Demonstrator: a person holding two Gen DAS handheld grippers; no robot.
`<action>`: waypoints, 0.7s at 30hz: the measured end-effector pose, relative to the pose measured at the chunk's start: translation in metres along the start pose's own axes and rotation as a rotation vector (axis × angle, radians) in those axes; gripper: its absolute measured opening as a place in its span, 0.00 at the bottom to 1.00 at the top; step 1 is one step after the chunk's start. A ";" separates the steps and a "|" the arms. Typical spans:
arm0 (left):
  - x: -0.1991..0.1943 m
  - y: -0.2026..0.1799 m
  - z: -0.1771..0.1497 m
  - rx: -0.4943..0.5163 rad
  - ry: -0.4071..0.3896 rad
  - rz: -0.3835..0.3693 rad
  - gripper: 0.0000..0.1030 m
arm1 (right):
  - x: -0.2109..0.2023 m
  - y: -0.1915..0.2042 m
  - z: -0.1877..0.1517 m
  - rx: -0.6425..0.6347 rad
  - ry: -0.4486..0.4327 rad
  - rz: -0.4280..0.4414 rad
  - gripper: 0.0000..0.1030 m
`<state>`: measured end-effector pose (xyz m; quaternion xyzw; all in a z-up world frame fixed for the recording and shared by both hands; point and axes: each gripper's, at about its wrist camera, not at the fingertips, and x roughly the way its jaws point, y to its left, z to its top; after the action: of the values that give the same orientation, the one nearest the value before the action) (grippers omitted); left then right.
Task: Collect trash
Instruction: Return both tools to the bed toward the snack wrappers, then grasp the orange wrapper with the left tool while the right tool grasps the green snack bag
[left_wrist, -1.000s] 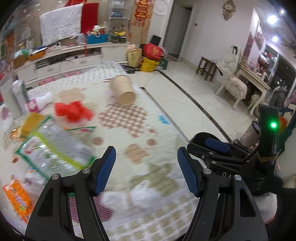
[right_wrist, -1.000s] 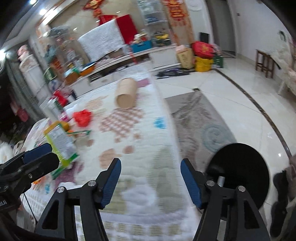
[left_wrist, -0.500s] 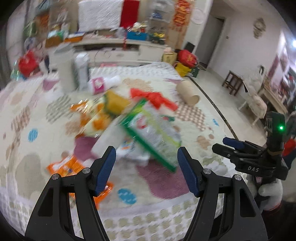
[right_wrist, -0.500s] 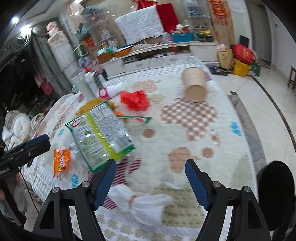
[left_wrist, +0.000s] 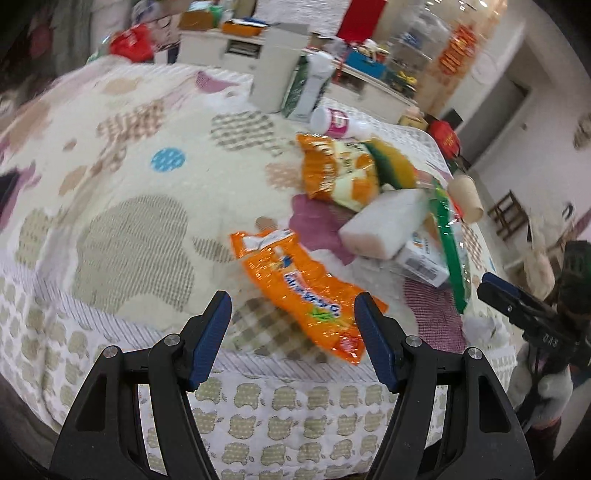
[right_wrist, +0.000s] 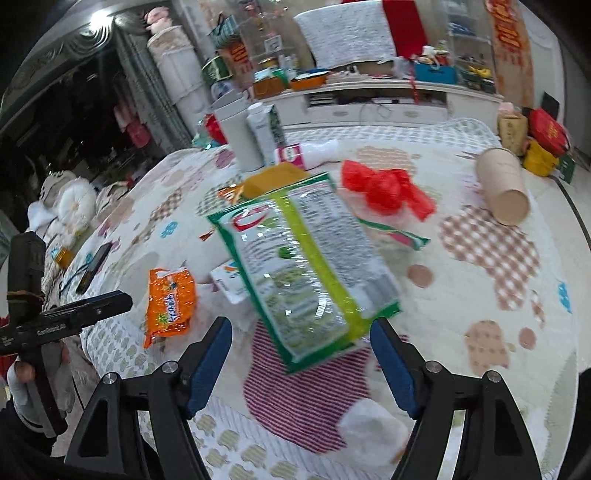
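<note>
Trash lies scattered on a patterned quilt (left_wrist: 122, 177). An orange snack wrapper (left_wrist: 303, 288) lies near the front edge, just ahead of my open, empty left gripper (left_wrist: 291, 332); it also shows in the right wrist view (right_wrist: 168, 302). A large green-edged clear bag (right_wrist: 303, 266) lies just ahead of my open, empty right gripper (right_wrist: 299, 362). A red plastic bag (right_wrist: 384, 190), a white crumpled tissue (right_wrist: 373, 428) and a pink-labelled white bottle (right_wrist: 306, 151) also lie there. A brown paper cup (right_wrist: 502, 190) lies on its side at the far right.
An orange-and-white snack bag (left_wrist: 340, 173), a white packet (left_wrist: 384, 225) and a small white box (left_wrist: 424, 258) lie piled mid-quilt. Tall cartons (right_wrist: 255, 129) stand at the back. A phone (right_wrist: 94, 266) lies at the left edge. A TV cabinet (right_wrist: 376, 99) stands behind.
Both grippers have swung left, from the floor and the quilt's right end to the trash pile. The left now faces the orange wrapper, the right the green bag. Both stayed open.
</note>
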<state>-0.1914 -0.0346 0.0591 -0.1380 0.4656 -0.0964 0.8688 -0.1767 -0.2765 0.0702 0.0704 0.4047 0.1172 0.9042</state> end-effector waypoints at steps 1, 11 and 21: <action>0.003 0.000 -0.002 -0.008 -0.001 -0.006 0.66 | 0.002 0.002 0.000 -0.005 0.002 0.003 0.73; 0.040 0.000 0.008 -0.088 -0.016 0.022 0.66 | 0.036 0.009 0.014 -0.066 0.022 -0.043 0.73; 0.056 -0.015 0.018 -0.033 0.003 -0.008 0.18 | 0.029 -0.012 0.011 -0.019 -0.013 0.018 0.22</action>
<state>-0.1464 -0.0622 0.0297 -0.1541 0.4678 -0.0925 0.8654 -0.1477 -0.2802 0.0539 0.0664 0.3972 0.1287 0.9063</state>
